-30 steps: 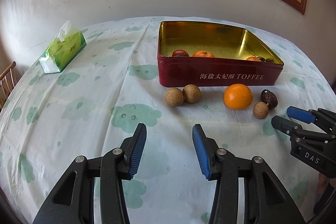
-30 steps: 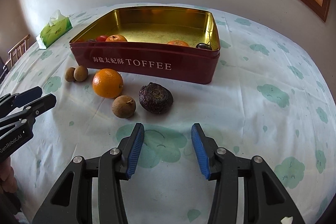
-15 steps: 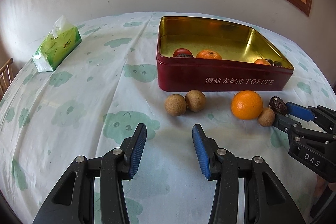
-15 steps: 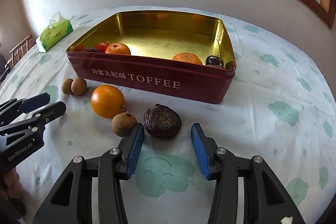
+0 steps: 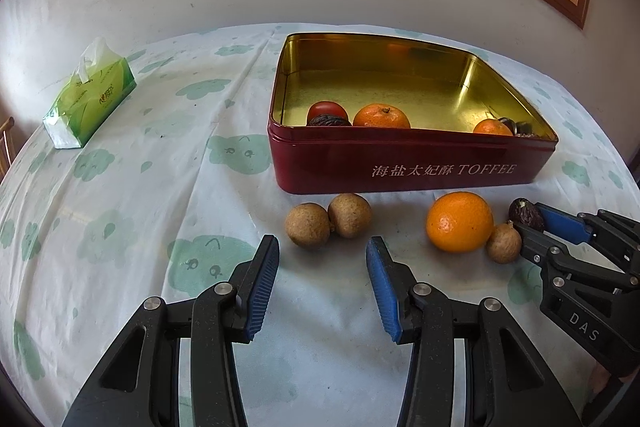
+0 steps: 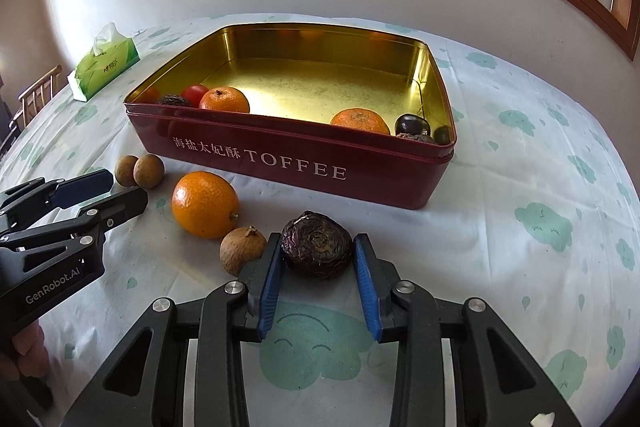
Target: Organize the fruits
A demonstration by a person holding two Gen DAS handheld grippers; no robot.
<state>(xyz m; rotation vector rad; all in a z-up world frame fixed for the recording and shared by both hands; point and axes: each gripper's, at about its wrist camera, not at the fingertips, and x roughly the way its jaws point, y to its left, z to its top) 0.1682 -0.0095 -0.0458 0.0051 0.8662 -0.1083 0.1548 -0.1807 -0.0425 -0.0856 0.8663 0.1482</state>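
So the red toffee tin (image 6: 304, 163) already has a decent haul in it: a tangerine (image 6: 224, 99) with a small red fruit (image 6: 194, 93) and something dark and wrinkly tucked in the near-left corner, plus another tangerine (image 6: 360, 121) and a couple of dark fruits (image 6: 412, 125) over in the near-right corner. Still out on the counter (image 6: 520, 187), all on the near side of the tin: the big orange (image 6: 205, 203), a brown longan (image 6: 242, 251) touching it at roughly 4 o'clock, a pair of longans (image 5: 328, 225) off at the orange's 10 o'clock, and the dark wrinkled passion fruit (image 6: 317, 245). The right hand-held gripper (image 6: 316, 267) has that passion fruit sitting between its blue pads, jaws closing in, both pads look right up against it but it's still resting on the cloth. The left hand-held gripper (image 5: 322, 267) is open and empty, lined up just short of the longan pair. I'd call it about half done, five pieces left to go in.
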